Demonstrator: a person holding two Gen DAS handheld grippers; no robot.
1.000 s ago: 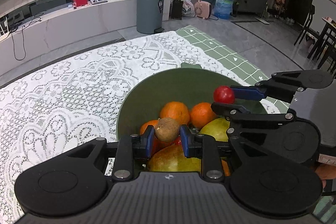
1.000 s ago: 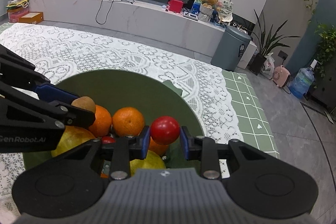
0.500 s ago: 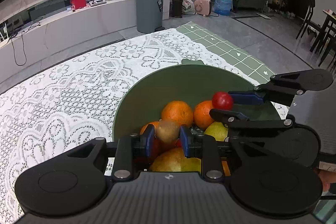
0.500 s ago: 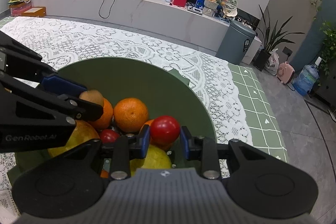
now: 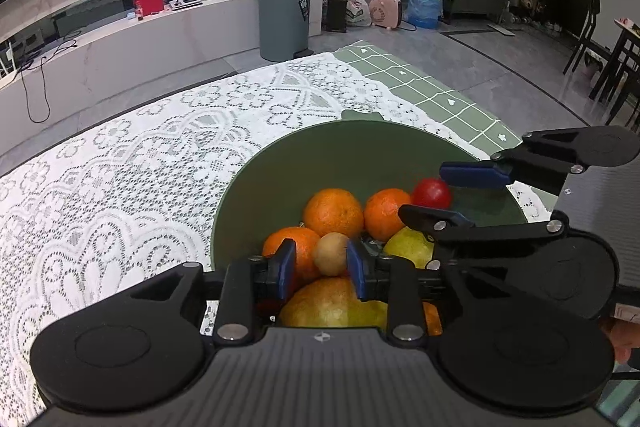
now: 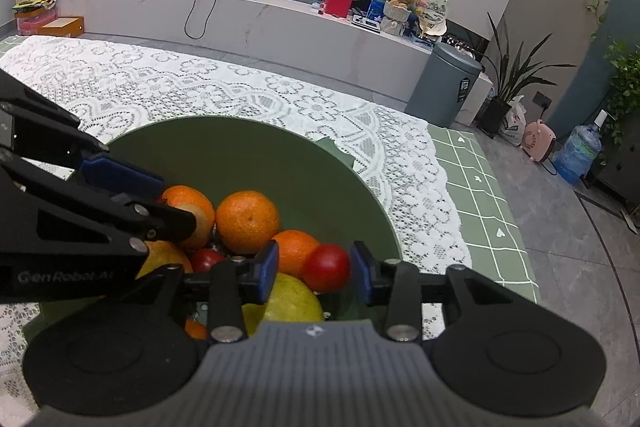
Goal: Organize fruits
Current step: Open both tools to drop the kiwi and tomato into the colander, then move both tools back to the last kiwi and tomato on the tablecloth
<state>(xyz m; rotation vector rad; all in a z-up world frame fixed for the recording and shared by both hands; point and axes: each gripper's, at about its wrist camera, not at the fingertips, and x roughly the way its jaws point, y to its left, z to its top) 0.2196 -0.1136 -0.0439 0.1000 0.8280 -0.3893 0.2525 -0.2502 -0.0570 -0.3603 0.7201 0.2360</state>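
Both grippers' jaws have just been opening; kiwi and tomato now loose in the bowl.

Left gripper (image 5: 321,263): blue pads narrowly apart, brown fuzzy kiwi (image 5: 330,253) between them, gap on its left side, resting on the fruit pile. Right gripper (image 6: 313,271): pads apart, glossy red tomato (image 6: 326,267) between them, clear gap at both pads. Green bowl (image 5: 280,163) on white lace tablecloth (image 5: 120,167) holds oranges (image 5: 333,211) and yellow-green pears (image 6: 288,301).

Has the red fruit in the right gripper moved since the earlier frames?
Yes. The red fruit dropped lower against the green bowl, onto the pile, as the right gripper jaws were opening.
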